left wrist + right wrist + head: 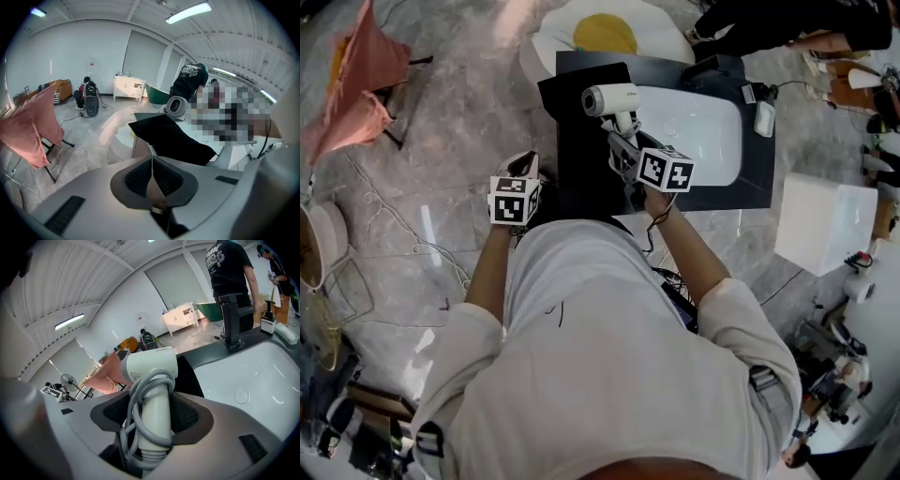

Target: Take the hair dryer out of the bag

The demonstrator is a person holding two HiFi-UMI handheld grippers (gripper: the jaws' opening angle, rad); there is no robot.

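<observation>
Hair dryer is out of the bag. It's white, with its cord looped round the handle. My right gripper has that handle clamped between wide-set jaws, nozzle end up. In head view I see it held over the dark counter, at the left rim of the white basin. Black bag lies slack and flat on the counter just left of the dryer; I can't see into its mouth. Left gripper has its jaws pressed together with nothing between them. It sits off the counter's near left corner, apart from the bag.
</observation>
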